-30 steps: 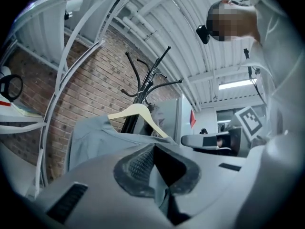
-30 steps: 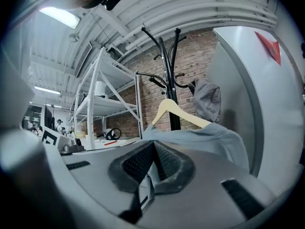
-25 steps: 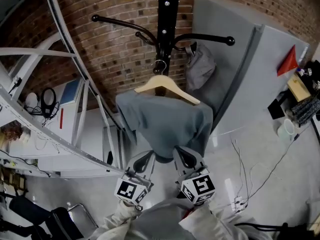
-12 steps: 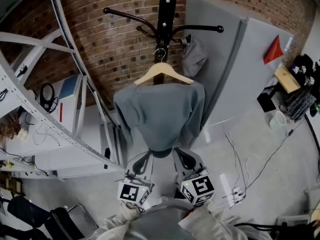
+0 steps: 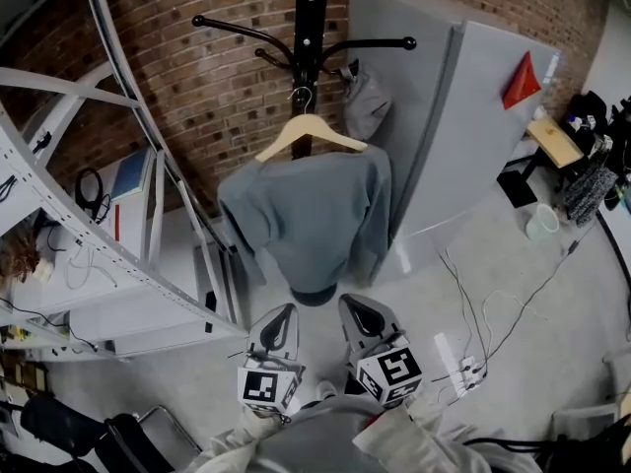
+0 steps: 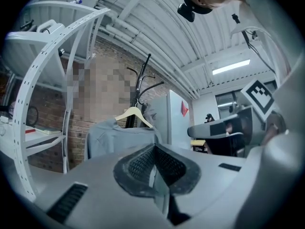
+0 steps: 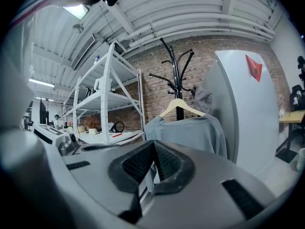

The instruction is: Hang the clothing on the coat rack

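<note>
There is one black coat rack (image 5: 308, 28). One wooden hanger (image 5: 311, 131) hangs on it, with one grey shirt (image 5: 306, 215). One small grey cloth (image 5: 365, 101) hangs on the coat rack's right side. Below the coat rack there are two: the left tongs (image 5: 280, 315) and the right tongs (image 5: 355, 308). Right of the coat rack stands one grey cabinet (image 5: 463, 136) with one red triangle (image 5: 521, 80), and further right one cup (image 5: 541, 223). Left of the coat rack is one white shelf (image 5: 118, 166).

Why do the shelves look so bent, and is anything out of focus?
Head view: the wide lens bows the white metal shelving and red brick wall; the grey shirt is sharp. Both gripper views: dark rounded corners, and the nearby dark fingers look soft.
</note>
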